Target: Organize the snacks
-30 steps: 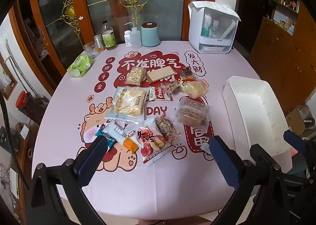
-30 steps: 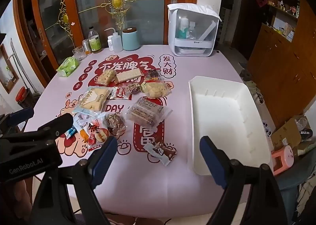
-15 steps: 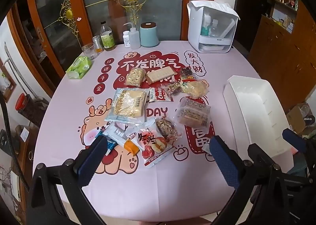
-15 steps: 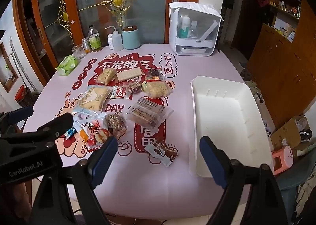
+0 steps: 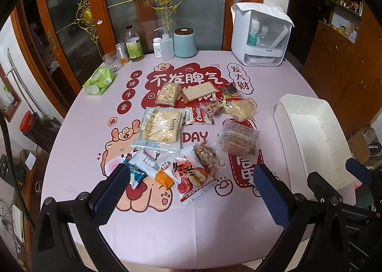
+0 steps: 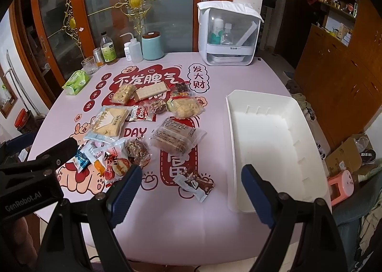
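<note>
Snack packet [image 5: 200, 115] reads "Cooki"; tablecloth [image 5: 192, 137] "DAY".

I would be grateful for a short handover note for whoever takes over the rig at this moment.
Left tool: open, empty, hovering over the near table edge in front of the snack pile.
Right tool: open, empty, above the near edge between the snacks and the white tray.
Snacks: all loose on the pink tablecloth, left of the tray. Nearest the right tool is the small dark chocolate packet; the red-and-white packet lies nearest the left tool.
Done: nothing; the tray holds no snacks.
Left: move every packet into the tray.
</note>
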Demonstrator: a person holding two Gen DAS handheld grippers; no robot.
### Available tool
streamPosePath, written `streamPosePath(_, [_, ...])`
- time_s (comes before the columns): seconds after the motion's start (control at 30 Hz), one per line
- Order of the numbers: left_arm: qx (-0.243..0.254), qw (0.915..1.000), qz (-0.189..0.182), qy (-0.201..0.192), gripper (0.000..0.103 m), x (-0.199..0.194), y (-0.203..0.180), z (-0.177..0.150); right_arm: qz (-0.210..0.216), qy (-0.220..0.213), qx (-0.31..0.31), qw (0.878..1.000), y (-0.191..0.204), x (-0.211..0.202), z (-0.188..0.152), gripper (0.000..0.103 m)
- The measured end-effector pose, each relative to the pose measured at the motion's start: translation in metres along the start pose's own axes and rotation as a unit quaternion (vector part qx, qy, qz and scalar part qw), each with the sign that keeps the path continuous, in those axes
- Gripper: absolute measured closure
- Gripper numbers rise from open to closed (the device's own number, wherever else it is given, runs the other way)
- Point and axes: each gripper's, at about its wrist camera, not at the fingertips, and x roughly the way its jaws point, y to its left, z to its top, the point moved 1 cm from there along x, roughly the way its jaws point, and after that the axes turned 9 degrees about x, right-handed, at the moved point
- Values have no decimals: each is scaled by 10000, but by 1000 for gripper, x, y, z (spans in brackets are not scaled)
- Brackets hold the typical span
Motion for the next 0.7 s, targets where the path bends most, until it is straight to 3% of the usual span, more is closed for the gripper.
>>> streamPosePath(0.7, [146,9999,39,85,1,0,1,-7,-57,-42,310,9995,-2,-8,-3,17])
